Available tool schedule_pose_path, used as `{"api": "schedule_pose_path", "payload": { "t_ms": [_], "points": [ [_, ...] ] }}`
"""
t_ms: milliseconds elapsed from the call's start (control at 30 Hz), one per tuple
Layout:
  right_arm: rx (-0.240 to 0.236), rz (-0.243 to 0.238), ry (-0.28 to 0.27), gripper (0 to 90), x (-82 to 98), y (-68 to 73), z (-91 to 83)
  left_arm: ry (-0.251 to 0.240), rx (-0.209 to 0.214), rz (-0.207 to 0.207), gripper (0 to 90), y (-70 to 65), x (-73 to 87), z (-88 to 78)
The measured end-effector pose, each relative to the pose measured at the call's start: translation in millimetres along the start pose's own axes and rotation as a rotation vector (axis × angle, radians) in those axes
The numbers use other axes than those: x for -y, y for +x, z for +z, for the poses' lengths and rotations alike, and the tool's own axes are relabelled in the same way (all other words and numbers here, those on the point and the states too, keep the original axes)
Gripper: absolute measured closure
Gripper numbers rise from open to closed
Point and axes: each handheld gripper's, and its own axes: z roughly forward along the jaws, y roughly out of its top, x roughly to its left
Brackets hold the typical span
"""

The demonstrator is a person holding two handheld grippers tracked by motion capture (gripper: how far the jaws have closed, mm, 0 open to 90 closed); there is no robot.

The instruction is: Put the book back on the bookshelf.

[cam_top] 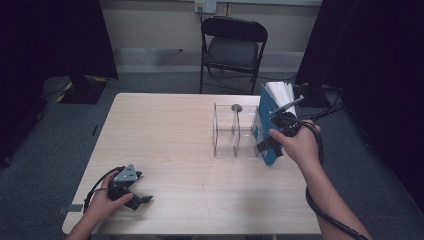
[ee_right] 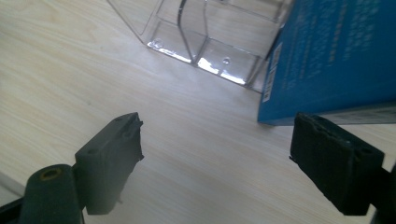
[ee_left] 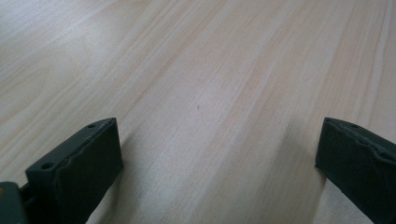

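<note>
1. Worktop [cam_top: 185, 150]: pale wood grain, carries everything. A folding chair [cam_top: 233, 47] stands on the floor beyond its far edge.
2. Clear organiser [cam_top: 235, 131]: see-through plastic rack with upright dividers, right of the worktop's middle. This is the landmark for the rest.
3. Blue book [cam_top: 265, 127]: stands upright and tilted at the organiser's right end, against or in its last slot; cannot tell which. White page edges face up and away from you. In the right gripper view the book [ee_right: 331, 56] has its lower corner just beside the organiser [ee_right: 205, 42].
4. Your right tool [cam_top: 270, 145]: held just right of the organiser, close by the book's near lower edge. In the right gripper view the tool [ee_right: 215, 158] has its jaws spread wide, nothing between them; the book's corner sits just above the right jaw.
5. Your left tool [cam_top: 139, 200]: well left of the organiser, near the worktop's front edge. In the left gripper view the tool [ee_left: 215, 154] has its jaws wide apart over bare wood, gripping nothing.
</note>
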Motion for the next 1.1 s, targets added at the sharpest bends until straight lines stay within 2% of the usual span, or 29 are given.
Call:
{"api": "schedule_pose_path", "payload": {
  "t_ms": [100,133,167,367,433,467,533,600,733,767,800,833,933,1100],
  "points": [
    [-0.006,-0.025,0.013,16.0,1.0,5.5,4.2,0.001,-0.01,0.008,0.0,0.4,-0.1,-0.4],
    [-0.01,-0.031,0.009,16.0,1.4,6.8,5.5,0.0,0.0,0.0,0.0,0.0,0.0,0.0],
    [-0.014,-0.021,0.015,16.0,1.6,9.1,6.1,0.001,0.0,0.0,0.0,0.0,0.0,0.0],
    [-0.042,-0.052,0.014,16.0,1.8,15.6,13.6,-0.008,-0.006,-0.003,0.0,-0.5,0.3,0.6],
    [-0.029,-0.051,0.009,16.0,1.4,18.2,15.4,-0.005,-0.016,0.007,0.0,0.1,0.1,0.1],
    [-0.027,-0.054,0.01,16.0,1.3,18.7,16.4,-0.007,-0.005,-0.003,0.0,-0.4,0.3,0.6],
    [-0.037,-0.058,0.012,16.0,1.1,20.9,18.4,-0.006,-0.008,-0.003,0.0,-0.4,0.3,0.5],
    [-0.04,-0.067,0.02,16.0,1.3,23.3,20.6,-0.005,-0.017,0.008,0.0,0.1,0.1,0.0],
    [-0.054,-0.085,0.018,16.0,2.4,28.8,25.8,-0.006,-0.006,-0.001,0.0,-0.3,0.2,0.5],
    [-0.06,-0.101,0.02,16.0,2.8,29.7,27.7,-0.006,-0.017,0.006,0.0,0.0,0.1,0.2],
    [-0.067,-0.106,0.018,16.1,2.9,31.5,29.5,-0.009,-0.006,-0.003,0.0,-0.5,0.3,0.8],
    [-0.067,-0.118,0.022,16.0,3.0,32.9,31.2,-0.006,-0.018,0.008,0.0,0.1,0.1,0.2],
    [-0.075,-0.125,0.033,16.1,3.0,38.2,36.4,-0.007,-0.007,-0.001,0.0,-0.3,0.3,0.6],
    [-0.09,-0.144,0.036,16.1,1.5,45.5,41.5,-0.006,-0.017,0.007,0.0,0.1,0.1,0.2]
  ]
}}
